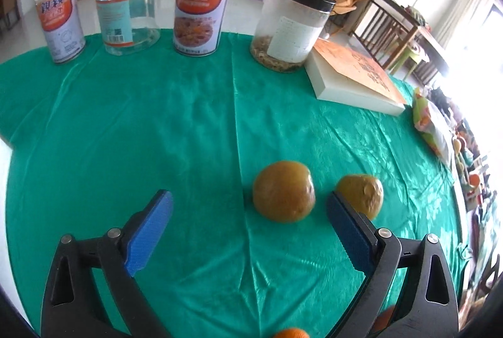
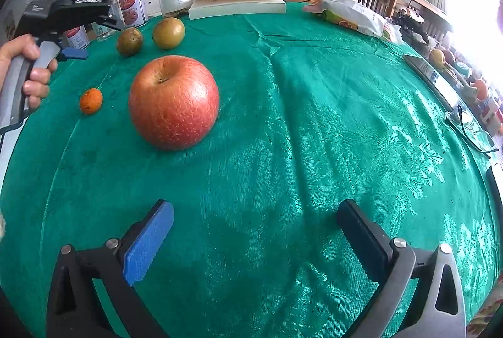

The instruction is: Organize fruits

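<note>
Fruits lay scattered on a surface (image 2: 314, 118) covered by a green patterned cloth. In the right wrist view, a large red apple (image 2: 174, 102) sat left of centre, with a small orange kumquat (image 2: 91, 100) just to its left, apart from it. Farther back, toward the upper left of the frame, two brownish-green round fruits rested near each other without touching: the smaller one (image 2: 129, 41) on the left, the larger one (image 2: 168, 33) on the right.

The right tool (image 2: 256, 231) filled the bottom of that frame, its blue-padded fingers spread wide over bare cloth and gripping nothing. At the far left edge, a hand (image 2: 28, 70) held the grey handle of the left tool, whose black body reached toward the smaller brownish fruit.

In the left wrist view, the left tool (image 1: 250, 224) was also spread wide and empty. The larger brownish fruit (image 1: 284, 191) sat just ahead, between the finger lines and nearer the right finger. The smaller one (image 1: 361, 195) lay partly behind that right finger's tip. A sliver of orange fruit (image 1: 290, 333) showed at the bottom edge.

Along the back of the surface stood two labelled cans (image 1: 202, 8), a clear jar with a gold lid (image 1: 127, 4), a jar with a black lid (image 1: 290, 23), and a thick book (image 1: 355, 77) lying flat. A snack bag (image 2: 352, 14) lay at the upper right of the right wrist view.
</note>
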Demonstrator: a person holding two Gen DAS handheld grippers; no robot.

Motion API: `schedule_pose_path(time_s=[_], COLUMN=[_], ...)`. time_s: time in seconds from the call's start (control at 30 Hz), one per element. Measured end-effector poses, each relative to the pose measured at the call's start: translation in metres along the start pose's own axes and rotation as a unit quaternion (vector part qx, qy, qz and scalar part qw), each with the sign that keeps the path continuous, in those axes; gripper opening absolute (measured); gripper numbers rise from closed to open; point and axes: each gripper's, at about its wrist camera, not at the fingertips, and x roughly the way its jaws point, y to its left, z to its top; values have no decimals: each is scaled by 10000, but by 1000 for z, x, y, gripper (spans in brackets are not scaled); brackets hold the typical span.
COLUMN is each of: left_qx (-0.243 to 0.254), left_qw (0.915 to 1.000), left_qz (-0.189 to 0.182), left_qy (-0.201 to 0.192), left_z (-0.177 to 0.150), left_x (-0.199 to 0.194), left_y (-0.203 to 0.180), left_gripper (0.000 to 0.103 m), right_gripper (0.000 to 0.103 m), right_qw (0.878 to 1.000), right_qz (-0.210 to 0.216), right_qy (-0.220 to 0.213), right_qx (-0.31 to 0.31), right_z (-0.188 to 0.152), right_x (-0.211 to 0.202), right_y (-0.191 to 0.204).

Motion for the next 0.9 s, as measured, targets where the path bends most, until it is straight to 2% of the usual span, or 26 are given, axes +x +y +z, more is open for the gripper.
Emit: schedule_pose_path(time_s=[0.1,0.13,0.17,0.2,0.23,0.33,0.43,0.53,0.67,0.8,0.9], left_qx=[-57,-79,-81,-75,-109,192,343,475,931,1095,1238], left_qw=[9998,9998,9998,9992,9982,9997,9991,9986,9955,9939,9919], left_qz=[-148,-150,-175,-393,-595,-104,182,180,143,81,175], left_qy=[81,70,51,63,45,-140,-190,-149,-109,141,-232], left_z=[1,0,1,0,0,-10,-34,-74,-152,-220,-241], left_x=[13,16,19,20,19,4,-25,-64,-114,-134,-150], left_y=[-4,-5,-4,-4,-3,-9,-6,1,7,18,19], left_gripper=[96,89,76,55,47,47,47,47,47,47,50], right_gripper=[103,103,103,103,103,103,103,103,103,103,103], right_qw=[10000,10000,10000,10000,10000,10000,10000,10000,10000,10000,10000], right_qz=[12,11,11,11,11,10,10,11,3,-37,-57], right_qy=[-2,-2,-2,-2,-2,-2,-3,-4,-4,-6,-8], right_qx=[-3,-2,0,0,0,-1,0,1,6,53,77], right_z=[1,0,0,1,0,0,1,1,1,1,0], right_x=[0,0,0,0,0,0,0,0,1,0,0], right_y=[0,0,0,0,0,0,0,0,0,-1,-1])
